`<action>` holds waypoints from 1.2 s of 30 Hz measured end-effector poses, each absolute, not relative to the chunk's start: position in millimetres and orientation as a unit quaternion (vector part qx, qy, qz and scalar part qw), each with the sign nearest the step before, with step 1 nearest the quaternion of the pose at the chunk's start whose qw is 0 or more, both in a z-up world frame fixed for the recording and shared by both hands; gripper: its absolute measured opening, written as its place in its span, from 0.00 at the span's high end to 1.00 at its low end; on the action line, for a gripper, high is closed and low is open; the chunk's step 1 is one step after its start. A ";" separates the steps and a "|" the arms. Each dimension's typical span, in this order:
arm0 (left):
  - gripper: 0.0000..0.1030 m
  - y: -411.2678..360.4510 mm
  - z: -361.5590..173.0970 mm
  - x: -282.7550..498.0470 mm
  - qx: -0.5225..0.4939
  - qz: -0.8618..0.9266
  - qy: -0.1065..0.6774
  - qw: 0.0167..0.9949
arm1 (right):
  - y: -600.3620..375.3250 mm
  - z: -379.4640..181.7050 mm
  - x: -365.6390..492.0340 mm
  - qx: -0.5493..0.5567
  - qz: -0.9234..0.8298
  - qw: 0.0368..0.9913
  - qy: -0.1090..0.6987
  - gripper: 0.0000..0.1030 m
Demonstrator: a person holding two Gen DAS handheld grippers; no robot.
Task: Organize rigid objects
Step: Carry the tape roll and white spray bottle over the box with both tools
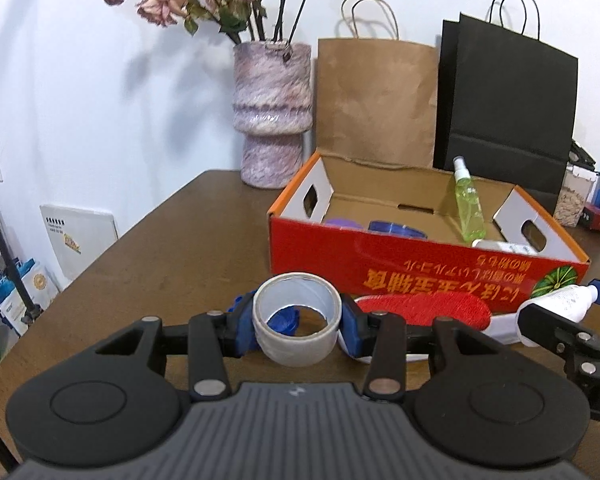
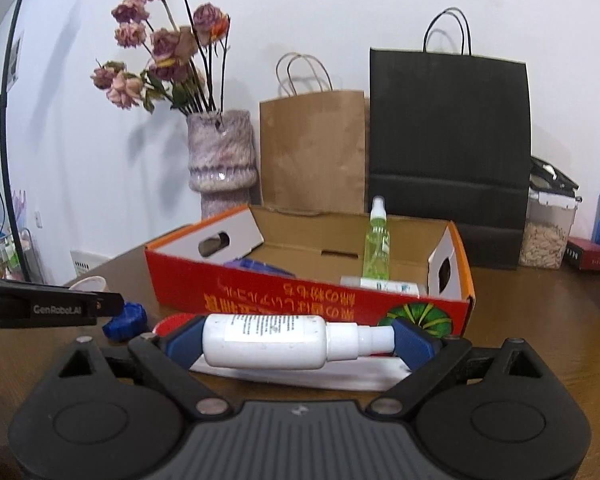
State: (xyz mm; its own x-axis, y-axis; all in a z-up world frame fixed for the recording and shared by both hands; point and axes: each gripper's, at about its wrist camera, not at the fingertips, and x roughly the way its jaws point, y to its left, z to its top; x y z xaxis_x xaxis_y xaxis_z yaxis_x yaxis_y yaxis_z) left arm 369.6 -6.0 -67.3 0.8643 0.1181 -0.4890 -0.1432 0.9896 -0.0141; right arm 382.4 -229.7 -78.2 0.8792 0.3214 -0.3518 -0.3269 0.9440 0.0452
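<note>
The left claw (image 1: 298, 330) is clamped on a tape roll (image 1: 296, 318), one blue pad on each side of the roll, whose open core faces the camera. Seen through the core, a blue piece (image 1: 284, 320) lies on the table (image 1: 140, 264) just beyond the claw. To the right of the left claw, a red brush (image 1: 424, 308) lies flat on a white sheet, between the claw and the box (image 1: 420, 268).

The right claw (image 2: 296, 342) is clamped on a white bottle (image 2: 268, 340), which lies crosswise between the pads, base against the left pad and cap against the right. In the left wrist view this same bottle (image 1: 560, 300) shows at the far right, in the right claw (image 1: 564, 308). Under the bottle, the white sheet (image 2: 300, 376) rests on the table. Left of the right claw, the blue piece (image 2: 126, 320) sits on the table beside the left claw's black body.

Directly ahead of both claws stands the red box, open at the top, with printed text upside down on its near wall. Inside it, a green spray bottle (image 1: 468, 204) stands upright toward the right end; a white carton (image 2: 384, 285) lies at its foot; purple and blue items (image 1: 376, 228) lie toward the left end.

Beyond the box, against the wall, stand a vase (image 1: 272, 116) with dried roses, a brown bag (image 1: 376, 100) and a black bag (image 1: 504, 108), left to right. Farther right is a clear container (image 2: 548, 232) of pale contents.
</note>
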 end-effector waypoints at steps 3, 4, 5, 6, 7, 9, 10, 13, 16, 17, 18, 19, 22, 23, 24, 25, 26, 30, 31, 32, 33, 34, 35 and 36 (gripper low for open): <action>0.58 -10.4 -63.1 372.0 -0.024 0.066 0.246 0.967 | -230.2 -74.8 382.7 -0.006 0.165 0.972 0.168 0.06; 0.58 -11.4 -62.0 373.4 -0.024 0.066 0.244 0.967 | -230.8 -73.9 383.2 -0.006 0.164 0.973 0.163 0.06; 0.58 -12.4 -60.7 374.3 -0.025 0.066 0.242 0.968 | -231.0 -73.1 383.6 -0.006 0.163 0.974 0.160 0.06; 0.58 -13.2 -59.0 375.6 -0.026 0.065 0.240 0.968 | -231.2 -72.1 384.5 -0.005 0.162 0.974 0.156 0.06; 0.58 -14.1 -57.2 377.3 -0.027 0.064 0.238 0.969 | -231.4 -71.3 385.4 -0.004 0.161 0.975 0.153 0.06; 0.58 -16.2 -52.4 380.5 -0.029 0.063 0.230 0.971 | -231.5 -70.1 388.2 -0.003 0.158 0.976 0.148 0.06; 0.58 -17.5 -50.0 382.3 -0.030 0.063 0.226 0.971 | -231.4 -69.7 389.4 -0.003 0.157 0.977 0.145 0.06; 0.58 -21.3 -45.0 388.4 -0.032 0.063 0.218 0.973 | -232.4 -67.9 394.6 0.000 0.153 0.979 0.138 0.06; 0.58 -24.1 -41.5 396.2 -0.036 0.061 0.213 0.974 | -233.3 -66.2 400.5 0.002 0.149 0.980 0.131 0.06; 0.58 -25.5 -40.1 399.3 -0.037 0.061 0.211 0.975 | -233.5 -65.7 402.8 0.002 0.147 0.981 0.129 0.06; 0.58 -26.9 -38.8 402.2 -0.038 0.060 0.208 0.975 | -233.8 -65.2 404.8 0.002 0.144 0.982 0.126 0.06; 0.58 -28.6 -37.3 405.4 -0.038 0.060 0.205 0.976 | -233.8 -64.7 406.6 0.002 0.142 0.982 0.124 0.06; 0.58 -33.3 -33.6 413.9 -0.040 0.057 0.198 0.978 | -235.2 -63.1 413.2 0.003 0.137 0.984 0.118 0.06; 0.58 -34.5 -32.7 416.9 -0.040 0.056 0.197 0.978 | -235.7 -62.7 415.9 0.003 0.135 0.984 0.116 0.06; 0.58 -36.0 -31.8 419.9 -0.040 0.055 0.195 0.978 | -236.3 -62.4 418.9 0.004 0.132 0.985 0.115 0.06; 0.58 -37.6 -31.1 422.7 -0.041 0.055 0.193 0.979 | -237.1 -62.2 422.0 0.004 0.130 0.985 0.114 0.06; 0.58 -39.1 -30.3 426.2 -0.041 0.054 0.191 0.979 | -237.6 -62.1 425.0 0.005 0.128 0.985 0.114 0.06; 0.58 -45.6 -29.7 438.6 -0.037 0.050 0.188 0.980 | -239.5 -62.1 438.1 0.008 0.122 0.986 0.114 0.06; 0.58 -47.1 -29.8 441.4 -0.037 0.050 0.187 0.980 | -239.0 -62.2 440.7 0.008 0.120 0.986 0.113 0.06; 0.58 -48.6 -29.5 445.1 -0.036 0.049 0.187 0.980 | -239.1 -62.2 443.8 0.008 0.119 0.986 0.112 0.06; 0.58 -49.8 -29.4 448.6 -0.035 0.049 0.187 0.981 | -239.3 -62.3 446.8 0.008 0.118 0.987 0.112 0.06; 0.58 -50.8 -29.3 452.1 -0.035 0.048 0.186 0.981 | -239.4 -62.5 450.1 0.008 0.117 0.987 0.112 0.06; 0.58 -51.6 -29.2 455.7 -0.035 0.048 0.186 0.981 | -239.3 -62.5 452.8 0.008 0.117 0.987 0.112 0.06; 0.58 -51.8 -29.7 458.5 -0.035 0.048 0.186 0.981 | -239.5 -62.7 455.8 0.007 0.116 0.987 0.112 0.06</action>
